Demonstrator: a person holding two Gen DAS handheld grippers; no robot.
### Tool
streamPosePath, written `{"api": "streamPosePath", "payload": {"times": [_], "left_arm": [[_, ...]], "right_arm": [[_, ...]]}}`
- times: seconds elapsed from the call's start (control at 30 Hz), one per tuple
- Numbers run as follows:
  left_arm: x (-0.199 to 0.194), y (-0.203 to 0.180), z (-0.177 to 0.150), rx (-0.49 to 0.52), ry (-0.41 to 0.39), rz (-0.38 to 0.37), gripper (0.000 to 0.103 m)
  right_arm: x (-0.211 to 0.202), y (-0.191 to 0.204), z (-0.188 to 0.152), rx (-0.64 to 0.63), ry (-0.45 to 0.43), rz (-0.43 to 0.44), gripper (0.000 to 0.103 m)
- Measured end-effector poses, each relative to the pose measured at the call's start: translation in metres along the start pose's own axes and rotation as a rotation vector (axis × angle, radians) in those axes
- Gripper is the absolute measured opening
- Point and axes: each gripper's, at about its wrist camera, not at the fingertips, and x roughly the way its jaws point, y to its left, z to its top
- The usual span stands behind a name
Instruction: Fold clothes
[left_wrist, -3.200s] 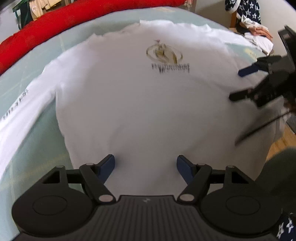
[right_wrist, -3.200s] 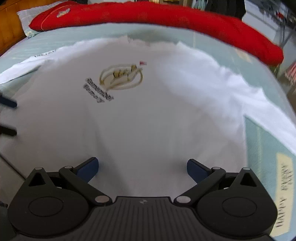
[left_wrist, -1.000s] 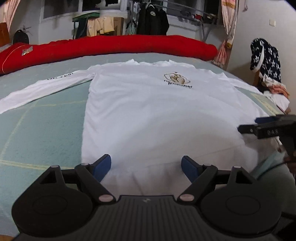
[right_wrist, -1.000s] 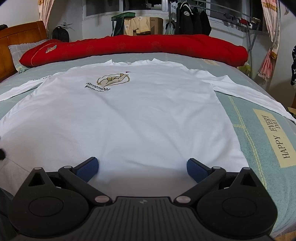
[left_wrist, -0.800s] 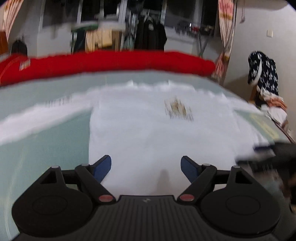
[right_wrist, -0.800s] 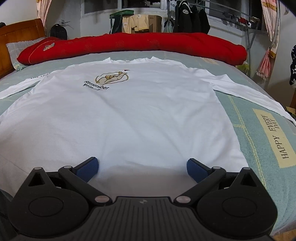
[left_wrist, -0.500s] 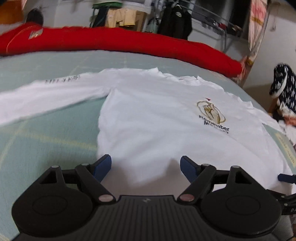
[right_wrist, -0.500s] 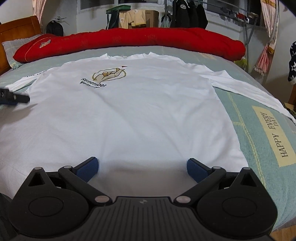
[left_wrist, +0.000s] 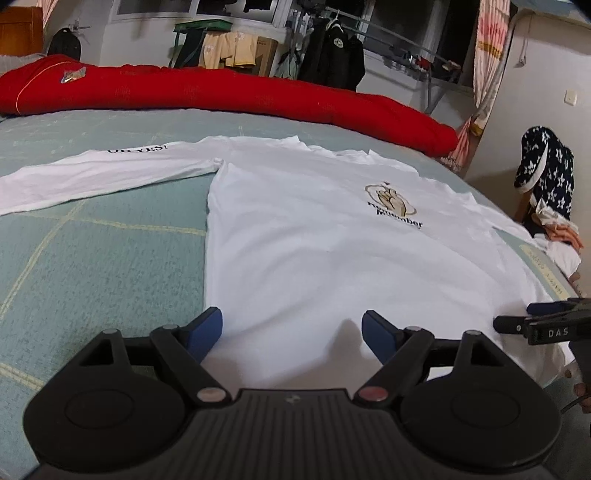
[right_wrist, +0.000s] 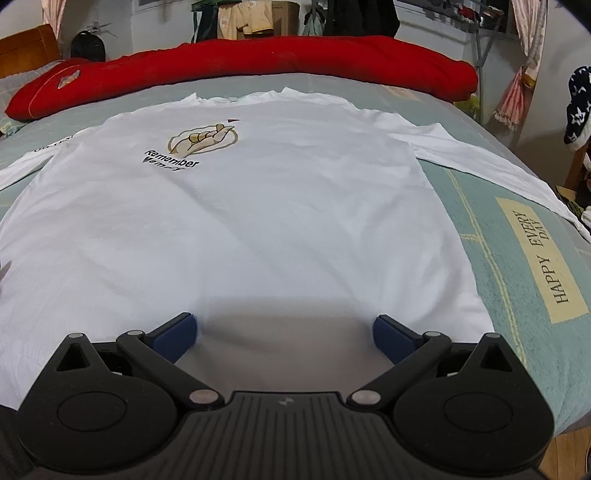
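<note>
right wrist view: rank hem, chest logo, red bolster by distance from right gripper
1. Hem: bottom edge of the shirt, just ahead of the open right gripper.
2. Chest logo: mid-shirt, left of centre.
3. Red bolster: across the bed's far end.

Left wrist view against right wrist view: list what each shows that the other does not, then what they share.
Only the left wrist view shows the other gripper, the right gripper, at its right edge, and the sleeve lettering "OH YES!" legibly. Only the right wrist view shows the "HAPPY EVERY DAY" patch legibly on the bedcover. Both share the white long-sleeved shirt spread flat, its hand logo and the red bolster.
</note>
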Motion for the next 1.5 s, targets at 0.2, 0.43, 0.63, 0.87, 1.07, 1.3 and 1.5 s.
{"api": "streamPosePath", "payload": {"times": [0.2,0.43,0.63,0.87,1.07,1.3,1.5], "left_arm": [[0.002,-0.008,0.000,0.023,0.018,0.041,0.084],[0.005,-0.021,0.007,0.084,0.063,0.087,0.086],[-0.015,-0.046,0.015,0.150,0.023,0.024,0.086],[-0.005,-0.052,-0.017,0.180,0.095,0.026,0.087],[-0.012,-0.047,-0.018,0.166,0.111,0.027,0.087],[-0.011,-0.040,0.004,0.077,0.097,0.060,0.087],[0.000,-0.030,0.017,-0.017,0.101,0.027,0.087]], "right_arm": [[0.000,-0.002,-0.001,0.001,-0.007,0.007,0.103],[-0.001,-0.004,-0.002,0.004,-0.015,0.016,0.103],[-0.002,-0.003,-0.006,0.000,-0.041,0.021,0.103],[-0.006,-0.004,-0.013,-0.009,-0.087,0.031,0.103],[-0.015,-0.010,-0.013,-0.025,-0.121,0.069,0.103],[-0.010,-0.040,0.034,0.058,-0.202,0.153,0.103],[0.044,-0.071,0.093,0.202,-0.135,0.235,0.103]]}}
